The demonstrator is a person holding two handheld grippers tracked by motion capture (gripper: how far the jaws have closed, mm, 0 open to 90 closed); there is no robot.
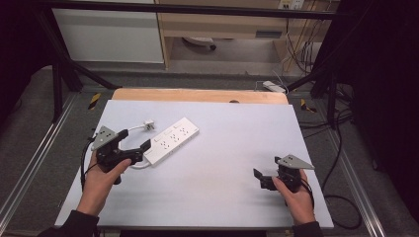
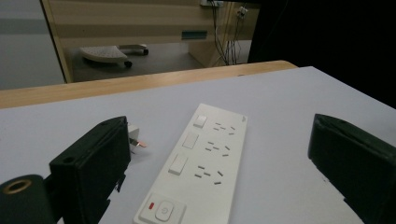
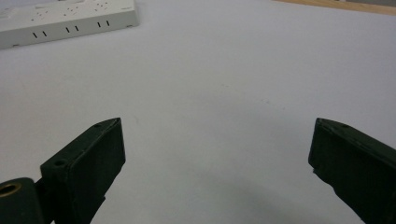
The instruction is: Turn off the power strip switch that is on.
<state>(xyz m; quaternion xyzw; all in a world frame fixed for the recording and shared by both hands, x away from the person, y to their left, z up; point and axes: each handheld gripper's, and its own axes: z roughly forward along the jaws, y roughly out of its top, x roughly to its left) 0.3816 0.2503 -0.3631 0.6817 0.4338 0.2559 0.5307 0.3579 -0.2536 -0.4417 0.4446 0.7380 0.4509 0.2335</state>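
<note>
One power strip lies on one table, ahead of the left gripper. One plug, one cable. Two grippers counted, the right gripper included, one per hand.

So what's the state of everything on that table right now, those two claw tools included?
Left gripper: open, jaws wide apart, poised at the near end of the power strip.
Right gripper: open, holding nothing, over bare table.
Power strip: lying flat, sockets up, nothing plugged into it.
Plug: loose on the table beside the strip, unplugged.
Table: white top.
</note>
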